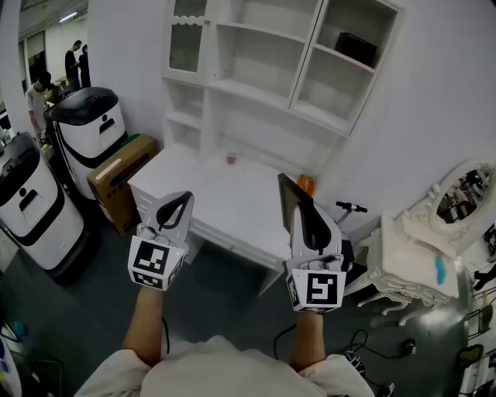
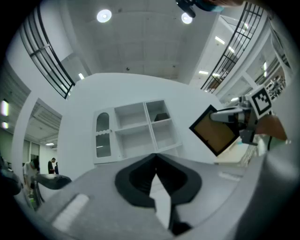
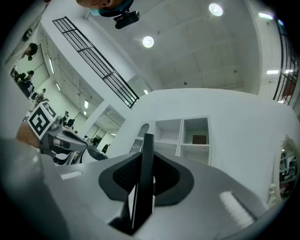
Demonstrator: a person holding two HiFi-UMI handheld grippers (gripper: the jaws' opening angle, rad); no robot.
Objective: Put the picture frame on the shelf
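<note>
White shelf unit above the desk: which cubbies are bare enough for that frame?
Bare in the white shelf unit: the middle cubbies left of the divider, and the wide bay under them. Crowded: the top-right cubby, holding a dark box.

This is a robotics lab dressed up as a home room. Ahead of the left gripper (image 1: 184, 198) stands a white desk (image 1: 225, 194) with a shelf hutch (image 1: 263, 70). Right of the right gripper (image 1: 304, 205) is an ornate white dressing table (image 1: 403, 256) with a mirror (image 1: 457, 194). Left of the left gripper are white-and-black machines (image 1: 85, 132), a cardboard box (image 1: 120, 182) and people (image 1: 77, 62) beyond. Cables (image 1: 372, 345) trail over the grey floor (image 1: 232, 302), and balcony railings (image 3: 93, 61) run under a high ceiling (image 2: 140, 42).
</note>
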